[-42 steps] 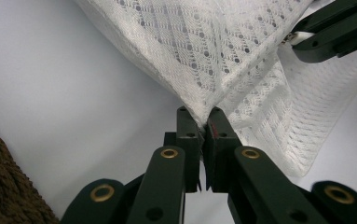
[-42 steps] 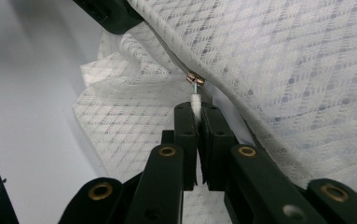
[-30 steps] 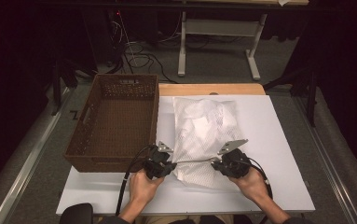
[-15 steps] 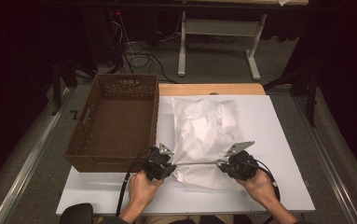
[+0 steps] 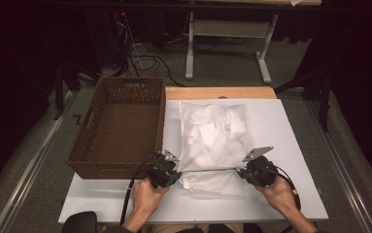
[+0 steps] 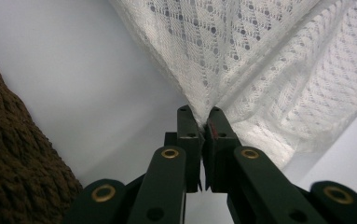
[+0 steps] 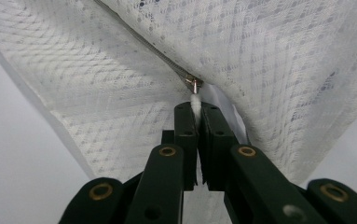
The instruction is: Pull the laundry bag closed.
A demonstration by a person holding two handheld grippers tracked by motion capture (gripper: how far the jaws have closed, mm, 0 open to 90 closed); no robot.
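Observation:
A white mesh laundry bag (image 5: 212,138) with white cloth inside lies on the white table (image 5: 290,126). Its zipper edge (image 5: 208,170) is stretched taut between my two grippers at the near end. My left gripper (image 5: 176,171) is shut on the bag's near left corner; in the left gripper view the jaws (image 6: 203,114) pinch the gathered mesh (image 6: 269,56). My right gripper (image 5: 240,171) is shut on the zipper's white pull tab (image 7: 195,100), just below the metal slider (image 7: 193,84), with mesh (image 7: 120,93) draped around it.
An empty brown woven basket (image 5: 120,131) stands on the table's left side, close to my left gripper; its wall (image 6: 13,163) shows in the left gripper view. A wooden strip (image 5: 220,92) runs along the table's far edge. Bare white surface lies right of the bag.
My right gripper has slid to the right with the zipper pull, so the taut line between the grippers is longer. The left gripper has stayed put.

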